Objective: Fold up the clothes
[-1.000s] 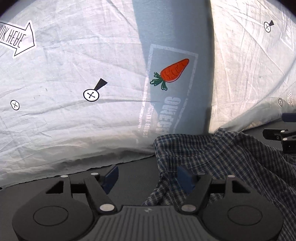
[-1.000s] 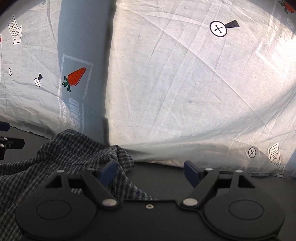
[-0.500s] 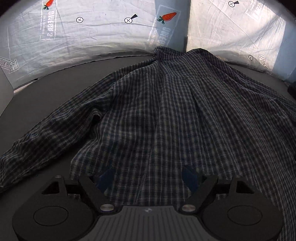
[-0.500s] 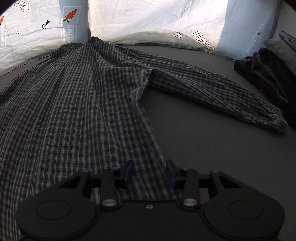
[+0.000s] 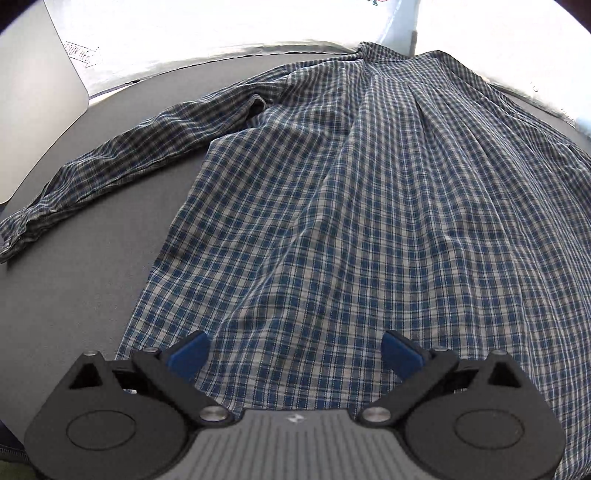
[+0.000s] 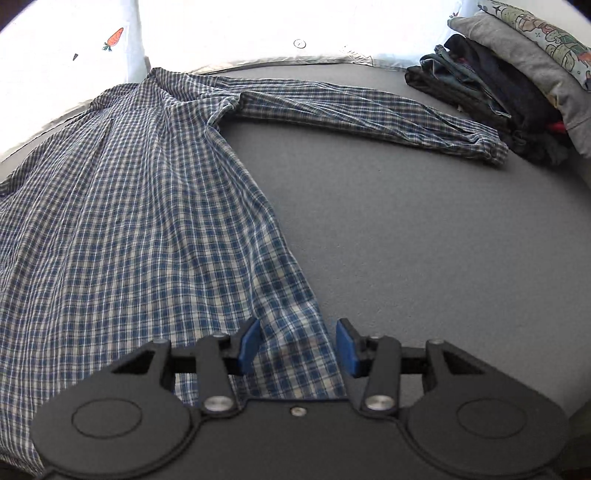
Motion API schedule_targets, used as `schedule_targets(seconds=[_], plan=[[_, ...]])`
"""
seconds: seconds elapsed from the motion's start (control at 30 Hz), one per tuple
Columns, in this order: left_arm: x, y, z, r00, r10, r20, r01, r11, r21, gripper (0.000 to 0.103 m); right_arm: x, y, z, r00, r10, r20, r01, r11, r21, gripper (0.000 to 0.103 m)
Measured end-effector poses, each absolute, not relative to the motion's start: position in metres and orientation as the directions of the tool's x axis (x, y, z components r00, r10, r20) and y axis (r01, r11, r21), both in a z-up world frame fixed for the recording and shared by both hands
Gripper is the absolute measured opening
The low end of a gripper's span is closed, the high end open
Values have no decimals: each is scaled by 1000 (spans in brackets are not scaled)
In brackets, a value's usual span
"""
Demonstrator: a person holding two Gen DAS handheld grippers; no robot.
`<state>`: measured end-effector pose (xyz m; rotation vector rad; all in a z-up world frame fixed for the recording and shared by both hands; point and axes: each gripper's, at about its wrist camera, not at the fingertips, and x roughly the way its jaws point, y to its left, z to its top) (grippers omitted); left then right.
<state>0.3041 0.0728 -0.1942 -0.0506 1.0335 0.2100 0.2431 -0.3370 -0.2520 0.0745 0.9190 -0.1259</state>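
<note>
Shirt [image 5: 369, 221], blue-and-white check, spread flat on grey table surface [image 6: 424, 240], collar end far, hem near both cameras. Left side edge of the body runs diagonally from armpit to hem corner, bare grey table beside it. Left sleeve [image 5: 122, 155] stretched outward to the left, cuff close to a pale grey panel [image 5: 33, 92] standing at that side. Right side edge runs likewise down to the near hem corner; right sleeve [image 6: 369, 110] stretched outward to the right, cuff just beside a stack of folded clothes [image 6: 517, 85] at the far right. Broad open wedge of table between each sleeve and the body edge below it.

Left gripper [image 5: 293, 352]: jaws wide and opening, blue pads apart over the hem near the left corner, cloth lying between them, pads not pressing it. Right gripper [image 6: 297, 345]: jaws at a middling gap and opening, hem corner of the shirt between the blue pads; pads appear clear of the cloth.

Surface: matte grey, curved far edge. Behind it a white printed sheet [image 6: 221, 33], strongly overexposed, carrot print [image 6: 114, 38] and small circle marks visible
</note>
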Motion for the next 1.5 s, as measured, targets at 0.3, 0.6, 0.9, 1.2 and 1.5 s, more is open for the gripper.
schedule_targets(seconds=[0.3, 0.6, 0.9, 1.2, 1.5], plan=[[320, 65, -160, 576, 167, -801, -217, 975, 47, 100, 266, -378, -241, 647, -12, -763, 180, 974, 138, 45], [360, 24, -166, 556, 136, -820, -150, 987, 62, 100, 290, -414, -242, 657, 5, -754, 270, 932, 241, 33], [431, -7, -180, 520, 123, -846, -73, 992, 99, 100, 329, -462, -246, 674, -142, -725, 444, 862, 244, 33], [495, -29, -196, 466, 107, -878, 8, 992, 125, 103, 398, -537, -245, 613, -388, -689, 679, 705, 206, 39], [504, -21, -199, 455, 44, -890, -28, 999, 35, 103, 418, -573, -258, 562, -416, -715, 707, 690, 155, 12]])
